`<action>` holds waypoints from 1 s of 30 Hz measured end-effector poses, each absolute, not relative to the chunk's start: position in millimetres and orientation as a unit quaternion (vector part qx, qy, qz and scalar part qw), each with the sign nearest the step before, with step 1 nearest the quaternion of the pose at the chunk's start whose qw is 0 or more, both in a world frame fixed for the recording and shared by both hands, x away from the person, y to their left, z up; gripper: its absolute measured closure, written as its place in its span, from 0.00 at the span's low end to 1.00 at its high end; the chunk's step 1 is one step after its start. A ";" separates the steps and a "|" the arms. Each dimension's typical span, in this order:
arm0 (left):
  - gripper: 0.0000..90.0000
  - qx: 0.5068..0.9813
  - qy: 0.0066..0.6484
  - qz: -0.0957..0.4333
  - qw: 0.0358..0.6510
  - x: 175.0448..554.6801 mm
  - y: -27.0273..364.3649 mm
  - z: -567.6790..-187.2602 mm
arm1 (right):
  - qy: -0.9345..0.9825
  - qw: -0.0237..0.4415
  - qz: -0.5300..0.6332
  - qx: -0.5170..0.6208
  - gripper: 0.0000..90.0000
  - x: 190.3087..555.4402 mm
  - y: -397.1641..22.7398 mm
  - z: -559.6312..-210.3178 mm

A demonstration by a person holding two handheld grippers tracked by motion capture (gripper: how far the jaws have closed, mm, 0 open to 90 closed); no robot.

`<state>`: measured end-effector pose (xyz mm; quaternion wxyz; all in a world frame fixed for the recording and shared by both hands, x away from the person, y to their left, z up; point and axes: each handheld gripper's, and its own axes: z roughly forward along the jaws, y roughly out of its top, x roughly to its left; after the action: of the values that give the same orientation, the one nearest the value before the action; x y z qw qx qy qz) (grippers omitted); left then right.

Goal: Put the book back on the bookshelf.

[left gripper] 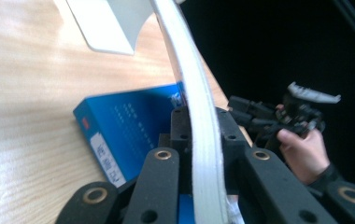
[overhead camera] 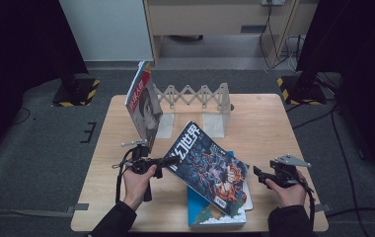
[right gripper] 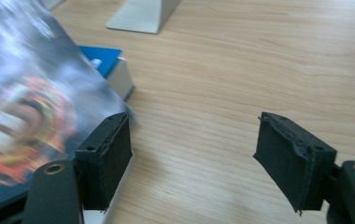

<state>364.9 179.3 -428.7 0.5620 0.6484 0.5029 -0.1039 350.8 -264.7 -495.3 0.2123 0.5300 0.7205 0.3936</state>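
**Magazine lifted off the stack**

The left gripper [overhead camera: 168, 161] is clamped on the magazine's [overhead camera: 207, 168] edge at frame centre, tilting it above the blue book [overhead camera: 215, 213]. The right gripper [overhead camera: 258, 174], lower right, stands open, empty. Likely next: carry it upright to the rack [overhead camera: 195, 96], beside the standing magazine [overhead camera: 143, 103].

A wooden table [overhead camera: 269, 123] is bearing a blue book [overhead camera: 210, 215] and a folding rack [overhead camera: 200, 98].
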 end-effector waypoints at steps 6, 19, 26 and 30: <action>0.91 0.647 0.495 -0.077 0.574 365.3 183.6 -404.3 | 0.725 0.219 0.370 0.538 0.26 353.8 -275.2 -501.8; 0.91 0.643 0.484 -0.056 0.591 368.2 177.5 -364.8 | 0.730 0.209 0.340 0.555 0.21 359.4 -285.0 -514.2; 0.91 0.647 0.475 -0.028 0.596 370.8 176.5 -342.0 | 0.740 0.199 0.326 0.553 0.16 362.8 -286.5 -523.0; 0.91 0.638 0.477 -0.020 0.604 373.7 185.0 -331.0 | 0.745 0.197 0.321 0.551 0.14 364.1 -286.5 -526.4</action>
<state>373.7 185.0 -331.0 0.6038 0.6385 0.4769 -0.0203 364.1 -286.5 -526.4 0.1967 0.5508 0.7449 0.3209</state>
